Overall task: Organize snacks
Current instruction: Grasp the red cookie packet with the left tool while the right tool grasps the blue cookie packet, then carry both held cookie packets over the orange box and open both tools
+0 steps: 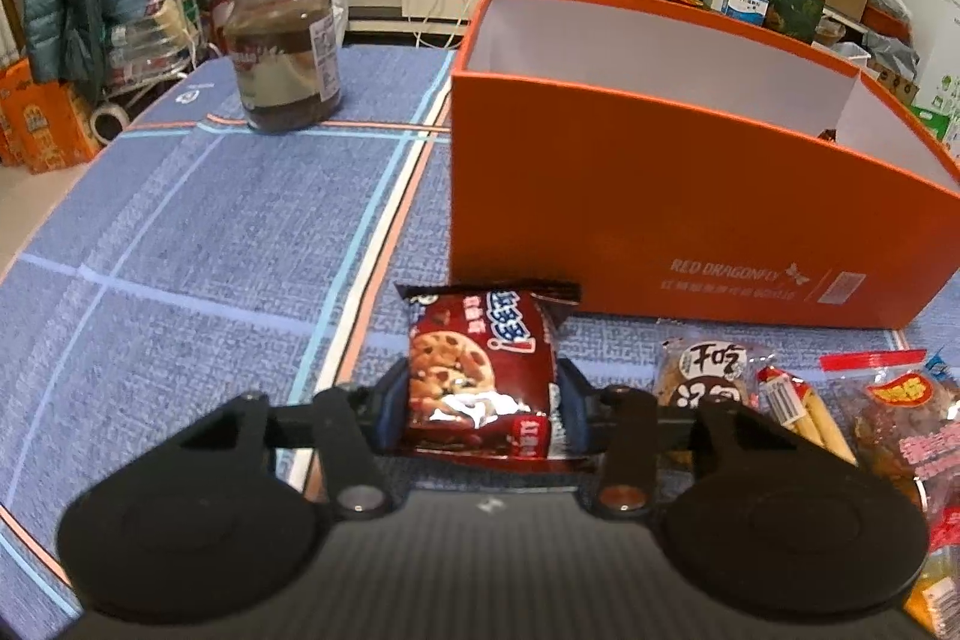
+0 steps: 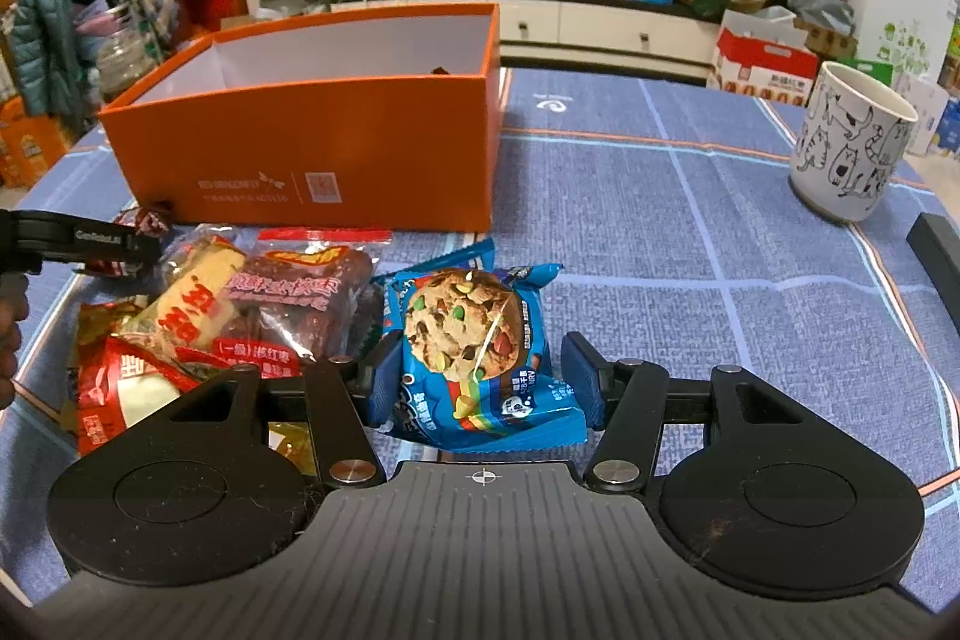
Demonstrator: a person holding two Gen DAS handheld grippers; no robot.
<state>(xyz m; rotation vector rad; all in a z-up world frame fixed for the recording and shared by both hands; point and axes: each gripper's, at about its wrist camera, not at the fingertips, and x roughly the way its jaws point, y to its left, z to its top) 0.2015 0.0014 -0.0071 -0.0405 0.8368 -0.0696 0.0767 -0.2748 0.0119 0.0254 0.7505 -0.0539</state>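
My left gripper [image 1: 480,409] is shut on a dark red cookie packet [image 1: 480,370], just in front of the open orange box [image 1: 660,196]. My right gripper [image 2: 483,379] has its blue pads on both sides of a blue cookie packet [image 2: 474,340]; the left pad touches it and the right pad stands a little off. The orange box [image 2: 312,148] also shows in the right wrist view, beyond a pile of snack packets [image 2: 240,316]. Something small and dark [image 2: 441,70] lies inside the box. The left gripper's arm [image 2: 84,238] shows at the left edge.
A glass jar [image 1: 282,40] stands far left on the blue checked tablecloth [image 1: 210,220]. More snack packets [image 1: 840,412] lie to the right of the left gripper. A white cat-print cup [image 2: 849,142] stands at the far right. A dark bar [image 2: 936,256] lies at the right table edge.
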